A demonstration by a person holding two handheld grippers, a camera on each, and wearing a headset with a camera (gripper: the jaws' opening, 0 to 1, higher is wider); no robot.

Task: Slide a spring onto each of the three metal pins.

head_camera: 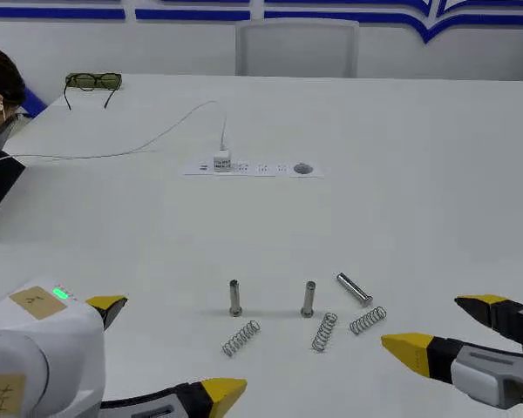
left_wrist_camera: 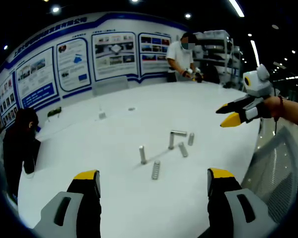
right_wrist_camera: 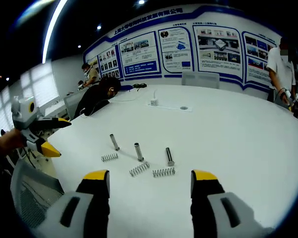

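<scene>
White table (head_camera: 401,200), with the left gripper (head_camera: 164,347) and right gripper (head_camera: 438,324) over its near edge, both spread wide and empty. First pin (head_camera: 234,298) and second pin (head_camera: 309,299) stand upright; third pin (head_camera: 354,289) lies flat. The rightmost spring (head_camera: 368,320) lies just left of the right gripper, its long axis slanting away rightward.

Low in the centre of the head view, two silver pins stand upright on flanged bases: the left pin (head_camera: 234,298) and the middle pin (head_camera: 309,299). The right pin (head_camera: 354,289) lies on its side. Just below them lie three loose coils: the left spring (head_camera: 241,338), middle spring (head_camera: 324,332) and right spring (head_camera: 367,320).
</scene>
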